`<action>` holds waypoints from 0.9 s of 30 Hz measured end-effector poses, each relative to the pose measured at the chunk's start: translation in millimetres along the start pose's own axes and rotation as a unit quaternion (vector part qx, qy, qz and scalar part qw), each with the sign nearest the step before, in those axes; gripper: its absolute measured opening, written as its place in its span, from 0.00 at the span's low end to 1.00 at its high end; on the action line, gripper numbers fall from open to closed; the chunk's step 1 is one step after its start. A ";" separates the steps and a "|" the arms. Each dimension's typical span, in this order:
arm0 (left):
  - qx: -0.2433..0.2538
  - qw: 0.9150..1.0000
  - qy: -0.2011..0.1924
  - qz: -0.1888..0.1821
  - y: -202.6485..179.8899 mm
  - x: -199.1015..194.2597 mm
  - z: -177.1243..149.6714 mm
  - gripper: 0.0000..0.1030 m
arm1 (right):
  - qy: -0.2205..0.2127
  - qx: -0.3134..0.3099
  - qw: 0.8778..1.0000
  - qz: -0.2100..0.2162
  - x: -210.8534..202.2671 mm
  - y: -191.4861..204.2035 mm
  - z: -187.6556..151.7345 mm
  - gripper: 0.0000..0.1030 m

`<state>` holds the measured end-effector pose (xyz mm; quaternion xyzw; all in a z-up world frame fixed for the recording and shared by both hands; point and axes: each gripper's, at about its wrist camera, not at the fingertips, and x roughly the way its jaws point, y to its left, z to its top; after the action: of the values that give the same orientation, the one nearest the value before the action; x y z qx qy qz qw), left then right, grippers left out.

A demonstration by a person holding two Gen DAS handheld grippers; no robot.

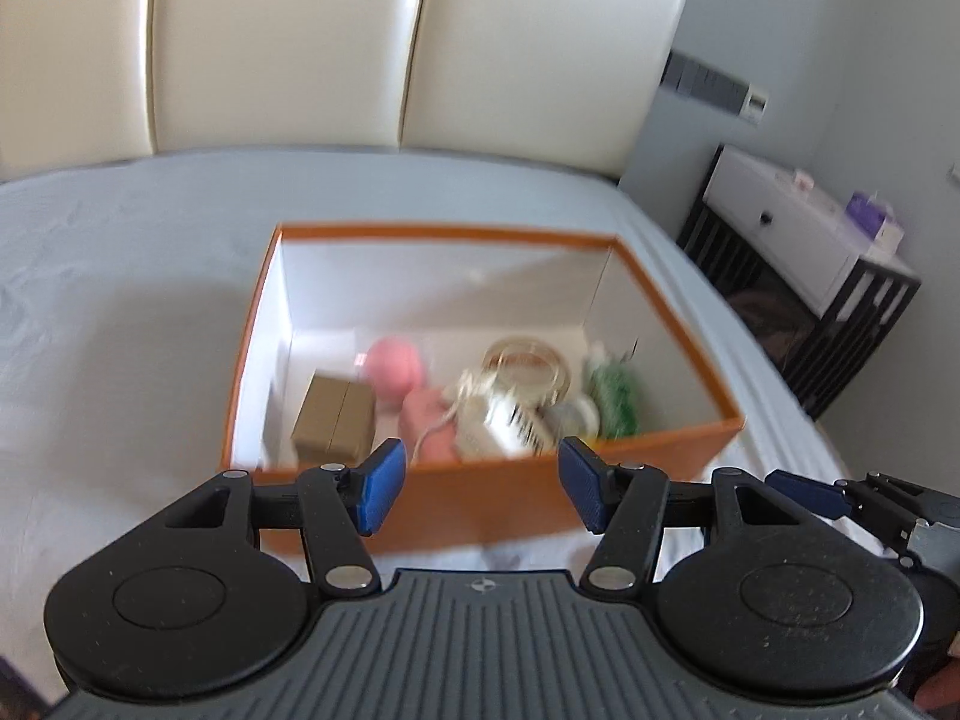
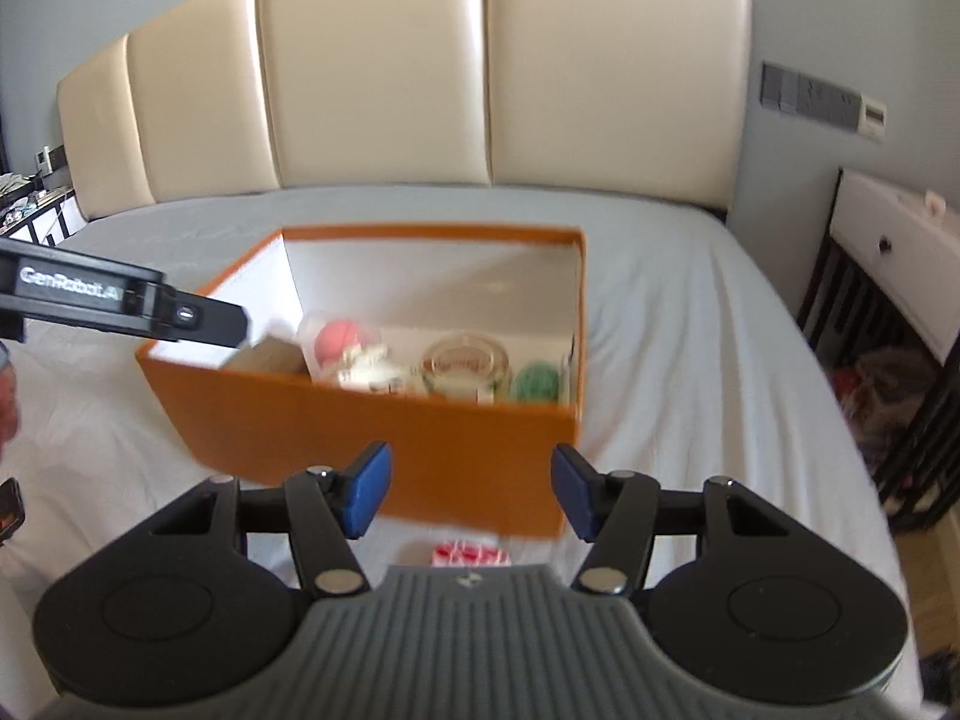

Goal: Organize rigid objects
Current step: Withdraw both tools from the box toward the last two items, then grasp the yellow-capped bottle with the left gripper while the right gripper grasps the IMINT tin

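Bed (image 2: pixel 690 312): grey sheet, soft and rumpled; anything set on it could tip or roll.

Headboard (image 2: pixel 372 72): cream panels at 12 o'clock, well apart from the work.

Cabinet (image 2: pixel 894 258): white, at 3 o'clock, beside the bed; not in the way.

Box (image 2: pixel 360 426): orange, open-topped, mid-bed. Its near wall stood between both tools and the contents; a low reach could shove it.

Contents, crowded at the near side: carton (image 1: pixel 336 417), pink ball (image 1: pixel 393 369), glass jar (image 1: pixel 528 363), white bottle (image 1: pixel 510 420), green item (image 1: pixel 612 399). A further drop might knock the jar.

Left gripper (image 1: pixel 477 486): about half open, empty, at the box's 6 o'clock.

Right gripper (image 2: pixel 471 492): likewise parted, empty.

Red-and-white item (image 2: pixel 471 555): small, blurred, on the sheet just below the right gripper, outside the box; probably next.
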<state>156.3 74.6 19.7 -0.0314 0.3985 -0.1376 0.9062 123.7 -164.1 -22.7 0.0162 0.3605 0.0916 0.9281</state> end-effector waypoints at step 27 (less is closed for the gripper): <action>-0.091 0.950 0.267 0.134 55.2 53.2 -82.1 0.64 | 0.078 0.107 0.991 0.037 36.4 -23.6 -37.1 0.64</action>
<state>143.0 117.3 -83.3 -0.0220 0.6369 0.0181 0.7705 128.9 -182.1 -76.7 0.1215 0.4382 0.0874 0.8863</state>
